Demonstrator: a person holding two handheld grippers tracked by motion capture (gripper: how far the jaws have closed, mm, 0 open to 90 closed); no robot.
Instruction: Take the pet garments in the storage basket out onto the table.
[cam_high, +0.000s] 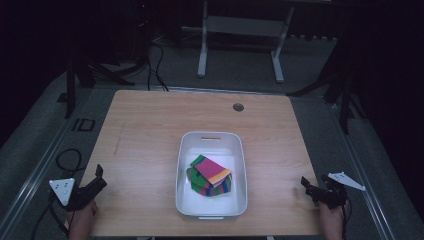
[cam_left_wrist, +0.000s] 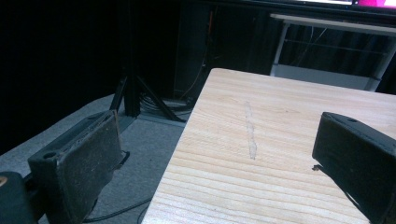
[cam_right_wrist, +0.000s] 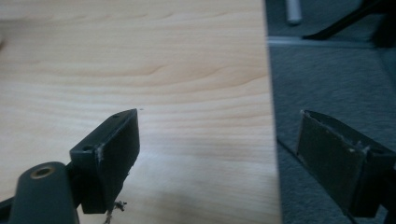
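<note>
A white plastic bin (cam_high: 211, 210) sits near the front middle of the wooden table (cam_high: 150, 130). Inside it lies a folded stack of striped cloth (cam_high: 210, 175), pink, green, orange and blue. My left gripper (cam_high: 98, 176) rests at the table's front left corner, open, with nothing between its jaws. In the left gripper view the left gripper (cam_left_wrist: 224, 154) straddles the table's left edge. My right gripper (cam_high: 306, 186) sits at the front right edge, open and empty. In the right gripper view the right gripper (cam_right_wrist: 219, 140) spans the table's right edge.
A round cable hole (cam_high: 238, 107) sits near the table's far edge. Beyond the table stand a white desk frame (cam_high: 240, 35) and dark tripod legs (cam_high: 90, 70). Cables (cam_high: 70, 160) lie on the grey floor at left.
</note>
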